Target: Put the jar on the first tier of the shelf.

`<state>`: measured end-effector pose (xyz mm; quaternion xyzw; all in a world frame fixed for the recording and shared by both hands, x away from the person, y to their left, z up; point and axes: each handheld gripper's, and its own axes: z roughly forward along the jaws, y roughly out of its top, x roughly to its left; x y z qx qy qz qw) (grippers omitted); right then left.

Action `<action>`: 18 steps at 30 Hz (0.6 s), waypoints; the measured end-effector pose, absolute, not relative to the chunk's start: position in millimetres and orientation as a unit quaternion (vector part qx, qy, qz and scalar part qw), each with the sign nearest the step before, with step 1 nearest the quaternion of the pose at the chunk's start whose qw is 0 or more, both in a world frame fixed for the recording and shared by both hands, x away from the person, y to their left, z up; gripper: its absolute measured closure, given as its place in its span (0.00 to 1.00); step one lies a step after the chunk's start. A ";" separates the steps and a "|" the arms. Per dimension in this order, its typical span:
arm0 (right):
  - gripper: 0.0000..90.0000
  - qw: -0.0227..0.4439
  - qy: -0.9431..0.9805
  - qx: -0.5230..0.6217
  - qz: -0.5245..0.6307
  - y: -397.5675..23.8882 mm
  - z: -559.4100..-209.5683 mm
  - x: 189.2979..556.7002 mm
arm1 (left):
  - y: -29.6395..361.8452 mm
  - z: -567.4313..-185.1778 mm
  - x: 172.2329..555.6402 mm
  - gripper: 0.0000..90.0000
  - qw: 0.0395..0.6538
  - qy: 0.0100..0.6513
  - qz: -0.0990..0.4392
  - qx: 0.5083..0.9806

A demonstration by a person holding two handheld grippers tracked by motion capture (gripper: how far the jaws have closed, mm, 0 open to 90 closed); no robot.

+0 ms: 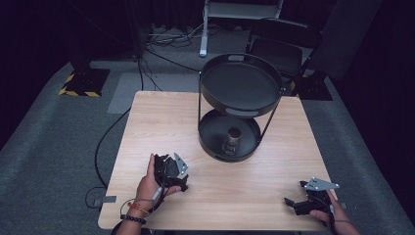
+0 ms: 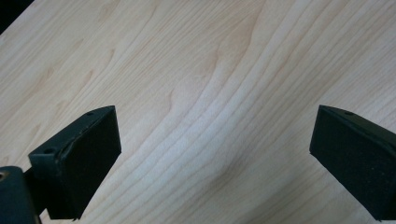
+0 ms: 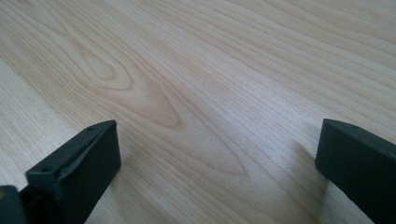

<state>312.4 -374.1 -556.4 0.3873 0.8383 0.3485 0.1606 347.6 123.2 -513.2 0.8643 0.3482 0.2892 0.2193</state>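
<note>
Dim room, grey carpet, cables on the floor behind a light wooden table (image 1: 166, 122). A black two-level stand (image 1: 238, 105) stood on the table's far half, right of centre: a round upper tray on thin rods above a round lower tray. A small glass jar (image 1: 232, 141) stood upright in the lower tray, near its middle. The left gripper (image 1: 170, 172) lay at the near left part of the table, gripped by the left hand (image 1: 149, 185), which wore bead bracelets at the wrist. The right gripper (image 1: 308, 198) sat at the near right corner, held by the right hand (image 1: 325, 214), its grey plate on top. Both grippers were well apart from the stand; the jar lay beyond them, closer to the left one. In the left gripper view the two black jaws stood wide apart with bare wood grain between them. In the right gripper view the jaws were likewise spread, low over the tabletop, nothing between them.
</note>
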 end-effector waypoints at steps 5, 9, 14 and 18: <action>0.00 0.160 0.838 0.387 0.349 -374.1 -556.4 312.5 | 129.9 -517.5 342.3 0.01 0.221 0.355 0.283 0.863; 0.00 0.161 0.838 0.387 0.349 -374.1 -556.4 312.5 | 137.4 -522.5 338.2 0.01 0.225 0.370 0.276 0.858; 0.00 0.161 0.839 0.387 0.349 -374.1 -556.4 312.6 | 145.7 -527.6 333.6 0.01 0.230 0.387 0.268 0.852; 0.00 0.160 0.838 0.387 0.349 -374.1 -556.4 312.5 | 150.8 -532.1 330.7 0.01 0.236 0.394 0.259 0.850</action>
